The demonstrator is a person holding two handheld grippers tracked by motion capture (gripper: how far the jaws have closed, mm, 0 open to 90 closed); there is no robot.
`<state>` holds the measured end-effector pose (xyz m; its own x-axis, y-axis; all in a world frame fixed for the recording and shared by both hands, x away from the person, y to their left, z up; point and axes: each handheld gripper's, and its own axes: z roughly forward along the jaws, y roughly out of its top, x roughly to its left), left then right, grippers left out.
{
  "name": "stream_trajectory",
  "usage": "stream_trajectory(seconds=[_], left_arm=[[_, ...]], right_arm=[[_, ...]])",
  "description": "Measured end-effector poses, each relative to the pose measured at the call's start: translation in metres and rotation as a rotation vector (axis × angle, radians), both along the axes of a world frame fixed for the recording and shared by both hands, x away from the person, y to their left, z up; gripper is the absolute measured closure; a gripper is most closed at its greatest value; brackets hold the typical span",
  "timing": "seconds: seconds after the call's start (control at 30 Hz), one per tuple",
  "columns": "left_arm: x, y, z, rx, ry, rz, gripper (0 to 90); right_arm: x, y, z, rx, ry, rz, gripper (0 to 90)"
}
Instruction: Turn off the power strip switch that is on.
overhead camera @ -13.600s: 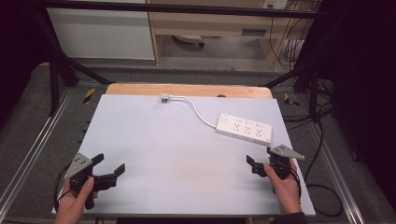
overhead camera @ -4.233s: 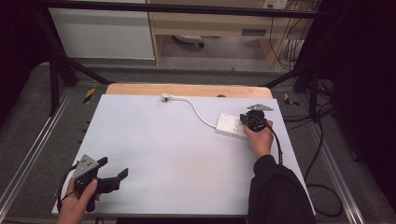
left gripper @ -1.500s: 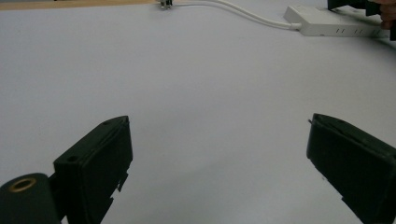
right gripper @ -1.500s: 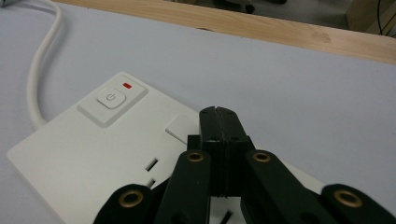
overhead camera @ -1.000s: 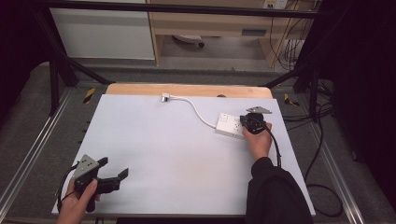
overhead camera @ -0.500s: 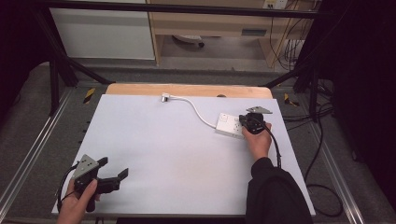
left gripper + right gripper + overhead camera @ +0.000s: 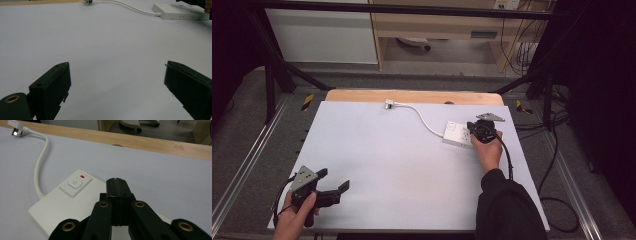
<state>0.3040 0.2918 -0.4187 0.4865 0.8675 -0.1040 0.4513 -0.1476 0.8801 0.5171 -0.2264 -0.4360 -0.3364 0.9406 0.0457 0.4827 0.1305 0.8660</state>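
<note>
Near edge, left corner of the counter point(image 7: 412, 165): left tool point(image 7: 331, 186) in the person's left hand point(image 7: 294, 222), jaws spread wide w/ nothing betw. them. In the left gripper view the two black jaws stand far apart over bare white surface; tool holds nothing.

Near edge, right side: dark sleeve point(image 7: 507, 207) comes in from the bottom, right hand point(image 7: 488, 150) reaching fwd toward the right edge.

Farther in, by the right edge: right tool point(image 7: 476, 131) is over the power strip point(image 7: 458, 134), approx. at its middle. In the right gripper view the jaws are pressed together, tips meeting w/ no gap, nothing pinched betw. them. Tips sit right over the strip's white top, just beside the power button point(image 7: 75, 183) and the small red indicator point(image 7: 82, 176); contact w/ the strip can't be told.

Power strip lies flat on the counter, right half, near the right edge; far end partly hidden under the hand in the high view.

Beyond it: white cable point(image 7: 422, 117) curves from the strip's left end toward the far edge, ending in a plug point(image 7: 389, 104) lying on the surface near the middle of the far edge. Wooden strip point(image 7: 412, 96) runs along the far edge.
</note>
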Motion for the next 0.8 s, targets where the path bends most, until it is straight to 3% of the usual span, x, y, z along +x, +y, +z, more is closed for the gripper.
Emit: stream_trajectory(seconds=[0.43, 0.8], left_arm=[[0.0, 0.0, 0.0, 0.0, 0.0, 0.001, 6.9], [0.0, 0.0, 0.0, 0.001, 0.0, 0.001, 6.9]], right_arm=[[-0.005, 0.002, 0.008, 0.011, 0.001, 0.034, 76.3], [-0.007, 0.004, 0.02, 0.033, 0.013, 0.023, 41.8]])
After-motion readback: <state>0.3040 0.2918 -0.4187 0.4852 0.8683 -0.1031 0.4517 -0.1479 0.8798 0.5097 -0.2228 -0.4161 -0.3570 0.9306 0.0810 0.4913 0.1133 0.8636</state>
